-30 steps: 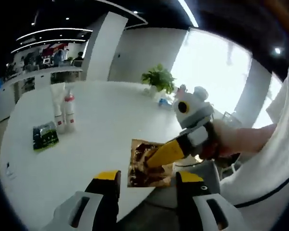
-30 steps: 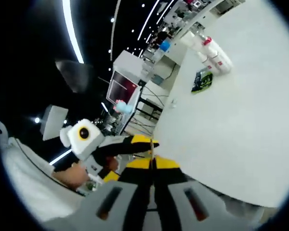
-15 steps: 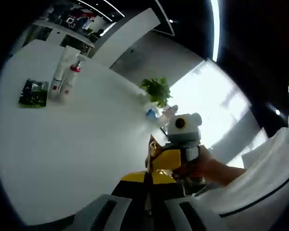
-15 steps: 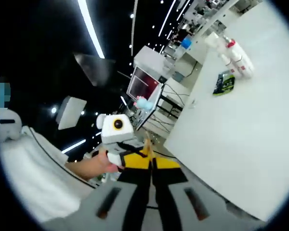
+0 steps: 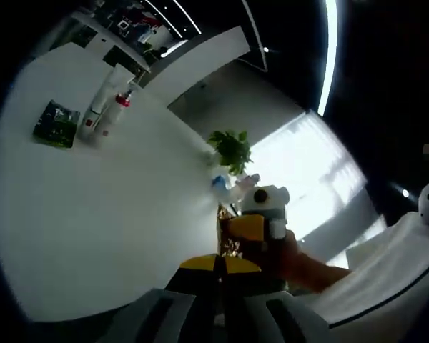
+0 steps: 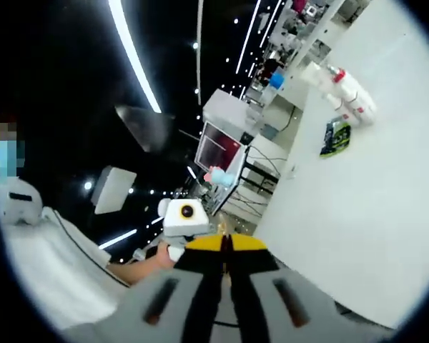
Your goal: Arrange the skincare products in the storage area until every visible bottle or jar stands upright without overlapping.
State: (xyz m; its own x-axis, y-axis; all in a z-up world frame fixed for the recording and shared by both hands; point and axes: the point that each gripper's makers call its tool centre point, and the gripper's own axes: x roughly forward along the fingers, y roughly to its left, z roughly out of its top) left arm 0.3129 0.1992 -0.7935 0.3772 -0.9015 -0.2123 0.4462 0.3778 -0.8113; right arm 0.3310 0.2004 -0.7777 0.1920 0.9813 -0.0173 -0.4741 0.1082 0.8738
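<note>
My left gripper is shut on the near edge of a gold foil sachet, seen almost edge-on above the table's rim. My right gripper comes in from the right, held by a hand, and is shut on the same sachet. In the right gripper view its own jaws are pressed together on a thin gold edge. Far across the white table stand a white tube and a red-capped pump bottle, with a green sachet lying flat beside them. The same bottles and green sachet appear in the right gripper view.
A potted plant and a small blue item sit at the table's far edge near the bright window. A hand and white sleeve are left of my right jaws. Desks and a monitor lie beyond the table.
The left gripper, open a second ago, has closed on the gold sachet that the right gripper held. Both cameras have rolled, and the sachet has turned from flat-on to edge-on.
</note>
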